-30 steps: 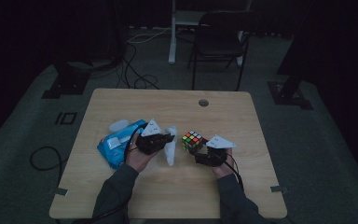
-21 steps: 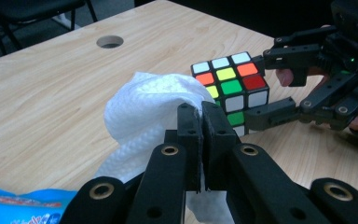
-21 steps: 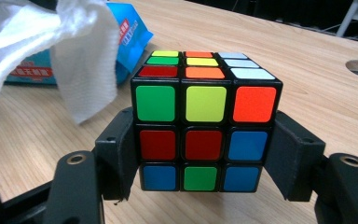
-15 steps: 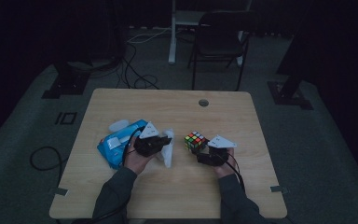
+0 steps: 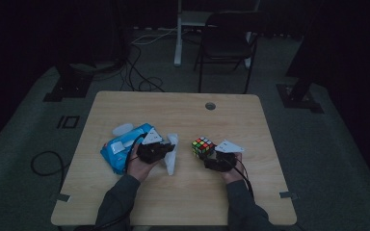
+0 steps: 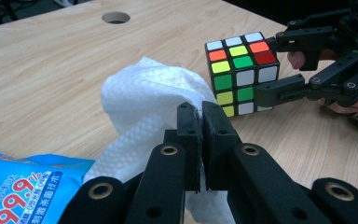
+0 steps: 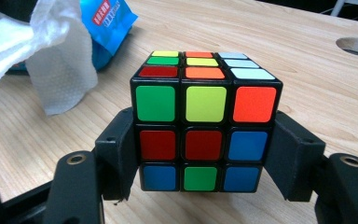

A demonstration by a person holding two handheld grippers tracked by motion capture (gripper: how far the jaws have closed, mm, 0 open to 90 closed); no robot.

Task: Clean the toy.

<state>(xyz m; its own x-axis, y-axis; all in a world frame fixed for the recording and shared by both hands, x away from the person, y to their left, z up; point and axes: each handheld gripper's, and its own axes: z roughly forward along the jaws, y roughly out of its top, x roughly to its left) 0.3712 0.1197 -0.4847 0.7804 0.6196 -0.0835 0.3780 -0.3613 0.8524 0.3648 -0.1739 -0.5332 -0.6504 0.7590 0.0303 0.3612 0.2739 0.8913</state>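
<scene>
A scrambled Rubik's cube (image 7: 205, 126) sits squarely between the jaws of my right gripper (image 7: 205, 149), which is shut on its two sides. The cube (image 5: 202, 147) is right of the table's centre, low over the wood; I cannot tell if it touches. My left gripper (image 6: 201, 114) is shut on a crumpled white wipe (image 6: 154, 98), which hangs from the jaws. The wipe (image 5: 171, 155) is a short gap left of the cube. In the high view, the left gripper (image 5: 156, 150) and right gripper (image 5: 221, 161) face each other across that gap.
A blue wet-wipe packet (image 5: 120, 149) lies just left of the left hand, with a pale lid-like piece (image 5: 123, 129) behind it. A round cable hole (image 5: 210, 106) is at the table's far edge. A chair (image 5: 226, 43) and cables stand on the floor beyond.
The left gripper and the wipe have drifted slightly toward the person. The right gripper and the cube have held still.
</scene>
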